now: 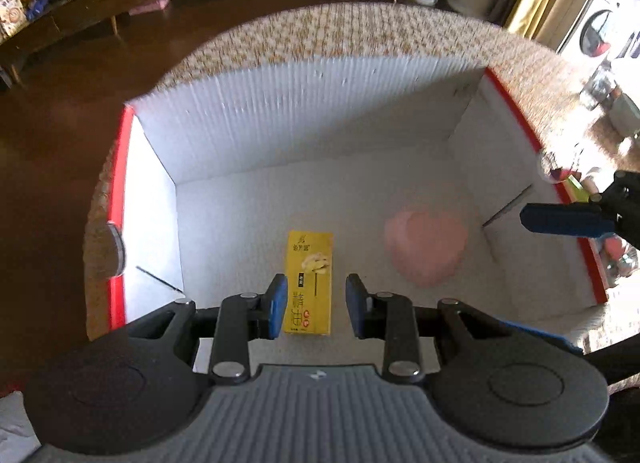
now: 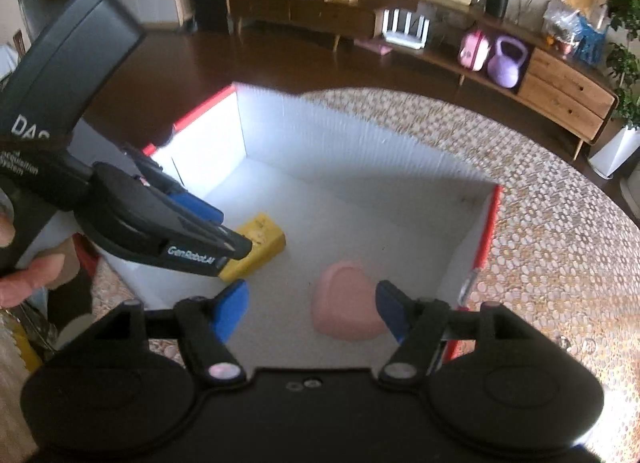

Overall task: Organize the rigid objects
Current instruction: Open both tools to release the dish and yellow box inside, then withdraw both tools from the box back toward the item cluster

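Left tool (image 1: pixel 316 305), fingers apart and empty, hangs over the yellow carton (image 1: pixel 309 283) on the floor of the white box (image 1: pixel 304 111); the carton's long axis runs up-frame, between the fingers. Its print is too blurred to read. The pink heart-shaped case (image 1: pixel 426 247) lies right of centre.

Right tool (image 2: pixel 312 313) is spread wide and empty, the heart case just ahead, low centre. Across the left of the frame, the left tool reads "GenRobot.AI".

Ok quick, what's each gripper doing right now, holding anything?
Left gripper: open, empty, above the yellow rectangular carton.
Right gripper: open, empty, above the pink heart-shaped box.
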{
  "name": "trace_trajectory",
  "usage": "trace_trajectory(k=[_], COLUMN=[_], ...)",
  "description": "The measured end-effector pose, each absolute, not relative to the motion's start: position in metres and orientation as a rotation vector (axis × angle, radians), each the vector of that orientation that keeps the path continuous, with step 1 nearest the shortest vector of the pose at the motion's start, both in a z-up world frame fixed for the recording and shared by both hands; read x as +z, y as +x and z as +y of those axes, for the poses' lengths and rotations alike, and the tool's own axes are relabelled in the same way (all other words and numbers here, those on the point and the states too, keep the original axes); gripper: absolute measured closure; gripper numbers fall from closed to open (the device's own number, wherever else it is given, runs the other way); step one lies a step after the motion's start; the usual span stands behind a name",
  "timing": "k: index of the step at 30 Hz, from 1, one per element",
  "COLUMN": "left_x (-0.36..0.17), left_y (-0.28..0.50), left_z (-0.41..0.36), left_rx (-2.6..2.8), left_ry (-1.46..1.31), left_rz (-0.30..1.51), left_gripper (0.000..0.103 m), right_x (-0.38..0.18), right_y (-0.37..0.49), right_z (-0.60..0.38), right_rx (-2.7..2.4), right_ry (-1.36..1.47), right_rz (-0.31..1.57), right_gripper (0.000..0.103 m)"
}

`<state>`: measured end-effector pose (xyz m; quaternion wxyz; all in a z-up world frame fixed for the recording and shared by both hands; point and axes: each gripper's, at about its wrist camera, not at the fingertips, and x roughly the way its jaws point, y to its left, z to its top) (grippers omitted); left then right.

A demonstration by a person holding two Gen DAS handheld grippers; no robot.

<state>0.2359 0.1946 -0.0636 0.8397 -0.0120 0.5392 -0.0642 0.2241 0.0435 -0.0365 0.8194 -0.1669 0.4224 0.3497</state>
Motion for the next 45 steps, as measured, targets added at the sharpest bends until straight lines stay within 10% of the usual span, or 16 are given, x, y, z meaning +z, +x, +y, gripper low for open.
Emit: trace_trajectory(k=[32,36,45], left_x=[0.015,0.014,-0.007], left_y=[0.121,0.106,0.093], left_z=[0.102,0.083,0.036], left_rx=[-0.090,-0.109,-0.182], left_ry=[0.014,0.024,0.022], left_rz=[0.762,0.714,0.709], left_gripper=[0.072,0.029,0.027], right_x=[0.032,0.027,0.002], right_y=[0.120,0.104,0.085], right_z=[-0.095,-0.121,-0.183], right_rx=[0.697,0.660,0.539], right_ry=[-0.095,-0.088,-0.084], right_rz=[0.589,0.557,0.543], right_gripper=[0.010,0.005,0.000])
